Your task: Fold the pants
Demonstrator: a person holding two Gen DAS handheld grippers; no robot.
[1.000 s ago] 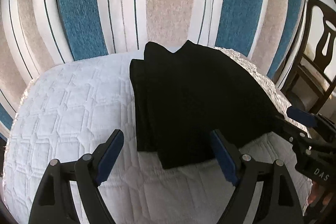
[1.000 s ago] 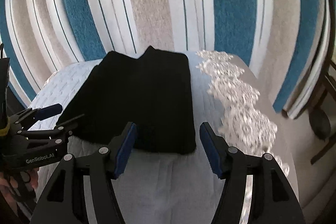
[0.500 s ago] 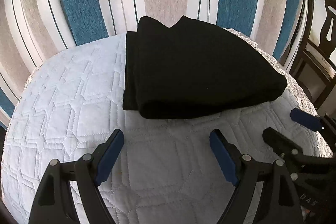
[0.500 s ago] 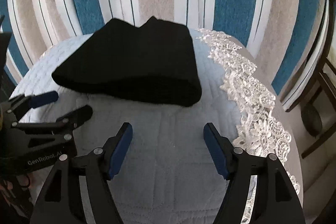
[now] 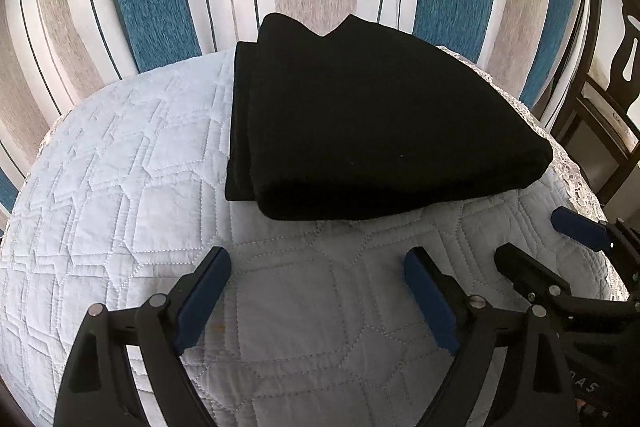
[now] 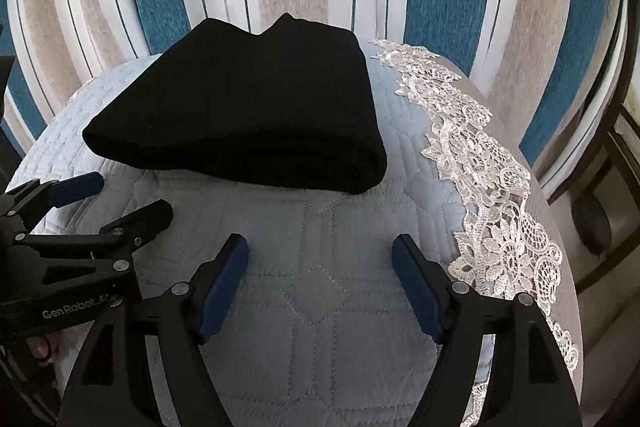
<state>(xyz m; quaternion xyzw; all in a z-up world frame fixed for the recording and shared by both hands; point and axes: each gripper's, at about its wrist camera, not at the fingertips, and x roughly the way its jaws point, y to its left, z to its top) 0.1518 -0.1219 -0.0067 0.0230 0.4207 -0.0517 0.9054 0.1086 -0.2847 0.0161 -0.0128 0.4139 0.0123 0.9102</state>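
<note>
Black pants [image 5: 372, 123] are found folded on the white quilt [image 5: 120, 187]. Left gripper [image 5: 316, 267] and right gripper [image 6: 320, 251] are held near, fingers spread apart, empty.

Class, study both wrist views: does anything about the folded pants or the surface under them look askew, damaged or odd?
Only a small thing: the black pants are folded, but on their left side lower layers stick out past the top fold, so the edges don't align. The white quilt looks flat and undamaged.

The chair [image 5: 600, 75] is cut off by the edge.
</note>
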